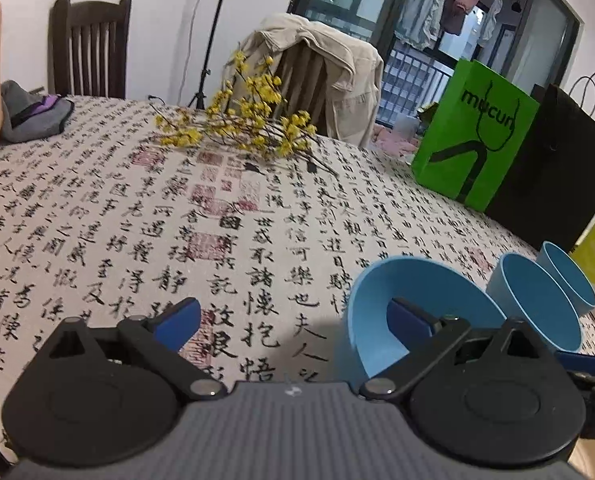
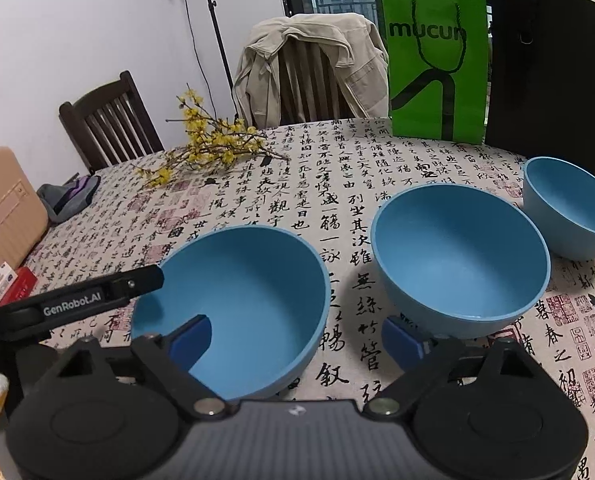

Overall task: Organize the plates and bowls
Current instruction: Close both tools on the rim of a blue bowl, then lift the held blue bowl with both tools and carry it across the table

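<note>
While the desk [image 2: 437, 160] under its calligraphy cloth carries everything, I work down from it: a green bag [image 2: 437, 68] and a black bag [image 2: 553, 72] stand at the far edge, and a spray of yellow flowers [image 2: 213, 146] lies toward the middle. Three blue bowls sit in a row near me, upright and empty. The large bowl [image 2: 249, 280] is closest, the middle bowl [image 2: 461, 256] stands just beside it with a gap of cloth between, and the small bowl [image 2: 573, 208] sits just beyond that.

My left fingers [image 1: 293, 320] are spread wide and hold nothing; one pad hangs over the large bowl's [image 1: 413, 312] hollow, the other over bare cloth, so its rim lies between them. My right fingers [image 2: 297, 340] are also apart and empty, one pad over the large bowl's inside, the other low by the middle bowl's foot.

These bowls look matte, stiff and light, likely plastic or bamboo fibre, so I judge them unlikely to break but apt to skid or tip. I would pinch each through the rim wall, one pad inside and one outside, and nest smaller into larger.
</note>
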`<act>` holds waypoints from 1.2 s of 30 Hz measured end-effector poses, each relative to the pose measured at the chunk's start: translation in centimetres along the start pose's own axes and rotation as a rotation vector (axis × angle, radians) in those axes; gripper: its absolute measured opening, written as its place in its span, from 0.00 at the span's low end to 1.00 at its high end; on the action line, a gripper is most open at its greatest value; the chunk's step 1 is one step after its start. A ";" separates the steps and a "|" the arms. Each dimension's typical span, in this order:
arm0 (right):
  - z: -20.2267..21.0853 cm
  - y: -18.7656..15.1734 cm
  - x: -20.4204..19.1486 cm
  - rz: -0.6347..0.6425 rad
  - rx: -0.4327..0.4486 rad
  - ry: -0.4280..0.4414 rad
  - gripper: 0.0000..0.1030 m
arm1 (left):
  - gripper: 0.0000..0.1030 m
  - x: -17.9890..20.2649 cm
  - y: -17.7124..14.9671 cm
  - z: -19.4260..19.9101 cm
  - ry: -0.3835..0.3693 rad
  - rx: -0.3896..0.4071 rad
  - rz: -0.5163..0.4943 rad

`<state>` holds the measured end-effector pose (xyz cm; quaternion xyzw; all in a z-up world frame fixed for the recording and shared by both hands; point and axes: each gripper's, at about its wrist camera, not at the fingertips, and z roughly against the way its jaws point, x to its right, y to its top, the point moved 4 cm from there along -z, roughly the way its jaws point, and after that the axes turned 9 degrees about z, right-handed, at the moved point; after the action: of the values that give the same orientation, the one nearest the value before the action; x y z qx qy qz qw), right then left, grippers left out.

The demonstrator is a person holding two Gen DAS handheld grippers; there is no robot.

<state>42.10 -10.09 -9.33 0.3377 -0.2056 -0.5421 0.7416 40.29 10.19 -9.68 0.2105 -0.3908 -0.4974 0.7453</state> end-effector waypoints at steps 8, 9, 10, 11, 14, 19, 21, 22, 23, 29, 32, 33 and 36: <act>-1.9 0.1 -0.1 -0.006 -0.052 0.001 0.65 | 0.80 0.9 -1.1 -0.9 -0.005 -0.033 -0.046; -2.2 0.1 -0.1 -0.008 -0.062 -0.003 0.62 | 0.72 1.0 -1.3 -1.2 -0.006 -0.045 -0.055; -2.4 0.0 -0.1 -0.005 -0.071 -0.004 0.55 | 0.66 1.0 -1.5 -1.3 -0.007 -0.054 -0.060; -2.6 0.0 -0.1 -0.003 -0.078 -0.006 0.50 | 0.65 1.1 -1.7 -1.6 -0.009 -0.064 -0.062; -3.2 -0.2 -0.2 -0.001 -0.096 -0.015 0.48 | 0.54 1.1 -1.9 -2.1 -0.007 -0.081 -0.065; -4.1 -0.5 0.0 -0.013 -0.127 0.003 0.42 | 0.38 0.9 -2.1 -2.5 -0.013 -0.078 -0.068; -4.4 -0.7 -0.1 -0.016 -0.134 0.008 0.40 | 0.32 1.0 -2.2 -2.5 -0.016 -0.074 -0.072; -4.5 -0.7 -0.1 -0.018 -0.138 0.012 0.35 | 0.32 1.0 -2.2 -2.4 -0.011 -0.067 -0.072; -4.8 -0.8 0.0 -0.025 -0.146 0.019 0.31 | 0.31 1.0 -2.2 -2.3 -0.005 -0.059 -0.075; -5.6 -1.2 0.2 -0.052 -0.162 0.045 0.15 | 0.18 1.6 -2.2 -2.2 -0.009 -0.034 -0.108; -5.6 -1.2 -0.1 -0.040 -0.154 0.039 0.15 | 0.12 1.9 -2.3 -2.1 -0.008 -0.020 -0.133; -5.6 -1.3 -0.1 -0.035 -0.151 0.039 0.15 | 0.12 2.0 -2.4 -2.1 -0.007 -0.015 -0.137; -5.5 -1.3 -0.3 -0.026 -0.143 0.038 0.15 | 0.11 2.2 -2.4 -1.9 -0.004 -0.001 -0.147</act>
<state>44.86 -8.47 -14.04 0.2970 -0.1477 -0.5584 0.7603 40.89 7.10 -11.71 0.2372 -0.3755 -0.5516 0.7060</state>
